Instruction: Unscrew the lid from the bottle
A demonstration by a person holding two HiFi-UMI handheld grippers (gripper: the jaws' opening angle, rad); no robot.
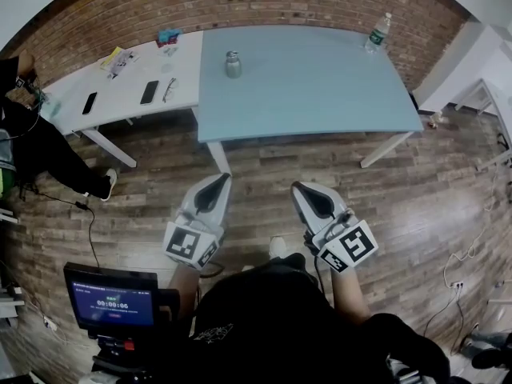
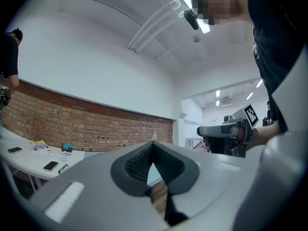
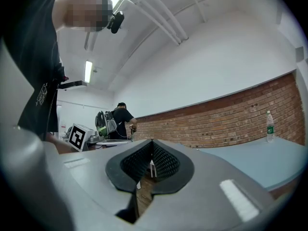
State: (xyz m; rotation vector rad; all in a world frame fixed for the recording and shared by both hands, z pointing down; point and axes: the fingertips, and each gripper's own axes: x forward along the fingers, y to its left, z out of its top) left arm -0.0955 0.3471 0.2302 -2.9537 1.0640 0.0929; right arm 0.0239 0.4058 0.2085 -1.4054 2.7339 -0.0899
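A small metal bottle (image 1: 233,64) with its lid on stands upright near the far left of the blue table (image 1: 320,94). A clear plastic water bottle (image 1: 378,33) stands at the table's far right corner and also shows in the right gripper view (image 3: 269,126). Both grippers are held over the wooden floor, well short of the table. My left gripper (image 1: 220,178) (image 2: 153,144) is shut with nothing in it. My right gripper (image 1: 298,187) (image 3: 152,141) is likewise shut and empty. Each gripper shows in the other's view, the right gripper body (image 2: 226,131) and the left marker cube (image 3: 80,136).
A white table (image 1: 120,86) joins the blue one on the left and carries two phones, glasses and small items. A person (image 1: 32,142) sits at far left. A screen on a stand (image 1: 112,302) is beside my left leg. White furniture (image 1: 480,62) stands at right.
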